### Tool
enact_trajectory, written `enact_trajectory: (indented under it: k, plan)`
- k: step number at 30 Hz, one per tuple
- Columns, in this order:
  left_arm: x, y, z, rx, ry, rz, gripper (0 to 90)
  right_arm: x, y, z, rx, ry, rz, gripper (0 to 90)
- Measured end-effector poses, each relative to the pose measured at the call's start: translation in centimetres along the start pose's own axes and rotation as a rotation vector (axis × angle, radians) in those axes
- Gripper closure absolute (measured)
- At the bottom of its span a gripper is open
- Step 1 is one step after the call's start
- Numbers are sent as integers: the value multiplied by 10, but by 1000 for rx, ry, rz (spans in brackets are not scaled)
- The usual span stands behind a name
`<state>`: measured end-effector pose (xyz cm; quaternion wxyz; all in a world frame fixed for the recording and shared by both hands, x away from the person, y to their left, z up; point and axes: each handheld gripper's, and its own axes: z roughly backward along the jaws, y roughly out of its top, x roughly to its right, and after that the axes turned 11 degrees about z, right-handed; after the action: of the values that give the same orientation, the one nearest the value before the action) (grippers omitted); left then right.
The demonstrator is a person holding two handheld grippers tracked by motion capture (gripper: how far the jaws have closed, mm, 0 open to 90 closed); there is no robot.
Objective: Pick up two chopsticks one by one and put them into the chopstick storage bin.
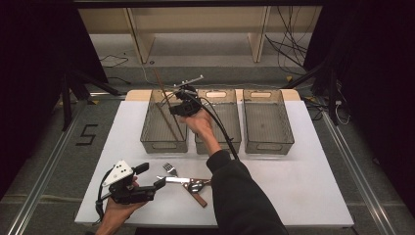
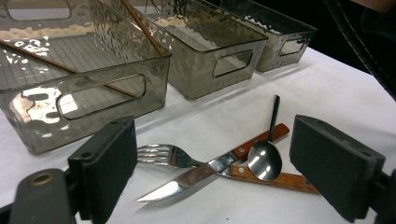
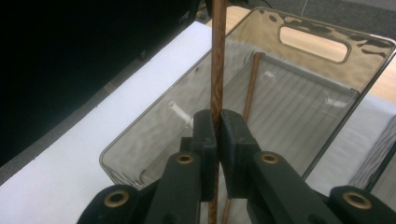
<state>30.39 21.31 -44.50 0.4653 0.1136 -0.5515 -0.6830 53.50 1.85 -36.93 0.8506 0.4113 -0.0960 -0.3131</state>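
Observation:
My right gripper (image 1: 177,108) (image 3: 218,126) hangs over the left bin (image 1: 164,146) (image 3: 140,126), shut on a brown wooden chopstick (image 1: 161,85) (image 3: 217,56) that stands nearly upright between its pads. A second chopstick (image 1: 169,123) (image 3: 252,84) lies on that bin's floor. At the table's front left, my left gripper (image 1: 151,176) (image 2: 219,168) stands open and holds nothing. Just ahead of its jaws a fork (image 1: 170,169) (image 2: 159,155), a wooden-handled knife (image 1: 178,180) (image 2: 187,179) and a spoon (image 1: 197,186) (image 2: 265,158) lie crossed on the white table.
Three clear grey bins stand in a row at the back: the left one, a middle bin (image 1: 222,98) (image 2: 219,51) and a right bin (image 1: 268,122) (image 2: 285,42). A second wooden handle (image 1: 198,198) (image 2: 275,177) lies under the spoon. My right gripper's cable crosses the middle bin.

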Motion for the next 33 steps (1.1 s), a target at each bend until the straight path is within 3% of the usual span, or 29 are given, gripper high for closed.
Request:
enact_trajectory:
  k: [10,17,30,33]
  plan:
    - [0,0,0,0,2,-1,146,0,-7,-5,-22,-15,-17,846]
    - [0,0,0,-1,1,0,146,2,-10,-4,-25,-1,-40,734]
    - [0,0,0,-5,2,-6,146,5,-10,24,1,25,13,575]
    - [0,0,0,-5,3,-6,146,5,-11,33,2,35,42,499]
